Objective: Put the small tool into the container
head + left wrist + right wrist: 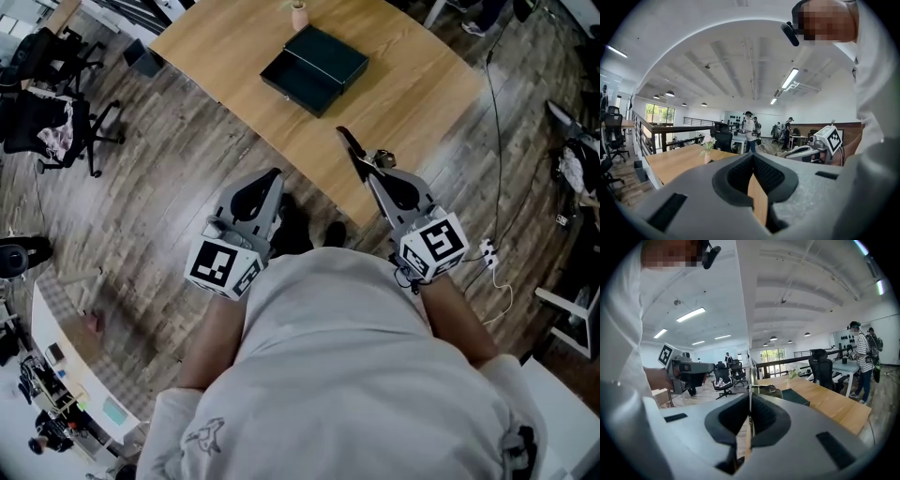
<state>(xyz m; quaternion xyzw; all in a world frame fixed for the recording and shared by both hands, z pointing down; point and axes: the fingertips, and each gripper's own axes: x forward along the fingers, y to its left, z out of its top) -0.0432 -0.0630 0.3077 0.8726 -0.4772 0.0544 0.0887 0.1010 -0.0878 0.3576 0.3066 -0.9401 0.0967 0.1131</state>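
Wood-plank flooring surrounds a light wooden table at 12 o'clock in the head view. Just left of centre, at 10 o'clock, the left gripper has its jaws pressed together on nothing. The dark container sits on the table at 12 o'clock. At 2 o'clock the right gripper pinches the slim small tool, which points to 11 o'clock, well apart from the container.

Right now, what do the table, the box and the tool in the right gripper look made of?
Table: light wood or wood-look laminate, matte, visible grain. Box: dark, smooth, matte, crisp edges; metal or hard plastic, unclear. Tool, clamped in the right gripper: thin, black, with a glinting part near the jaws; probably metal, partly coated.
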